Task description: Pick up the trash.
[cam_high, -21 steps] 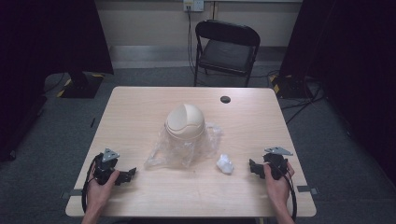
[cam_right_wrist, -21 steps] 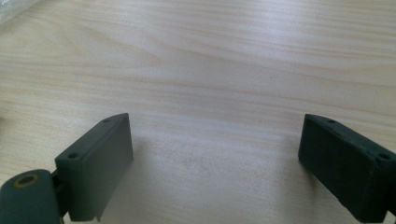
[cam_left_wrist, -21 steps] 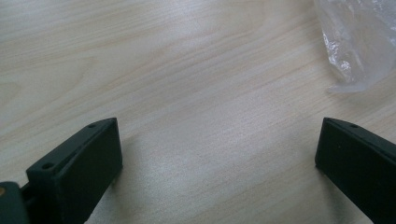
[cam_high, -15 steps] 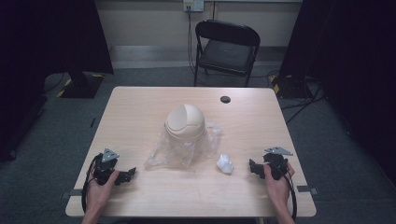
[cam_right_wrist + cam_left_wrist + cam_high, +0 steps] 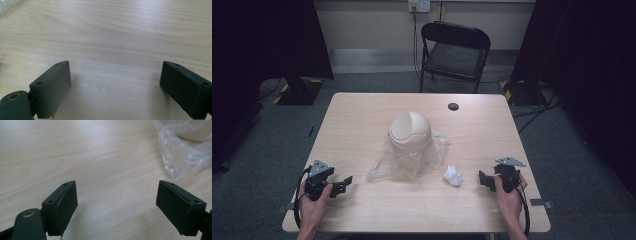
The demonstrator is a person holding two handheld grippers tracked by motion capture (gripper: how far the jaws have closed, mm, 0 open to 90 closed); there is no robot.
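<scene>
A beige domed bin (image 5: 410, 132) stands at the table's middle, with a clear plastic bag (image 5: 402, 162) spread around and in front of it. A crumpled white wad (image 5: 452, 175) lies to the right of the bag. My left gripper (image 5: 346, 183) rests near the front left edge, open, jaws wide apart over bare wood (image 5: 116, 202); a corner of the plastic bag (image 5: 180, 155) shows at upper right in the left gripper view. My right gripper (image 5: 482, 179) rests near the front right, open, with nothing between its jaws (image 5: 115, 85).
The light wooden table (image 5: 362, 125) has a small black disc (image 5: 453, 106) near its far edge. A black folding chair (image 5: 455, 50) stands behind the table. Dark curtains flank the room, and cables run along the floor at right.
</scene>
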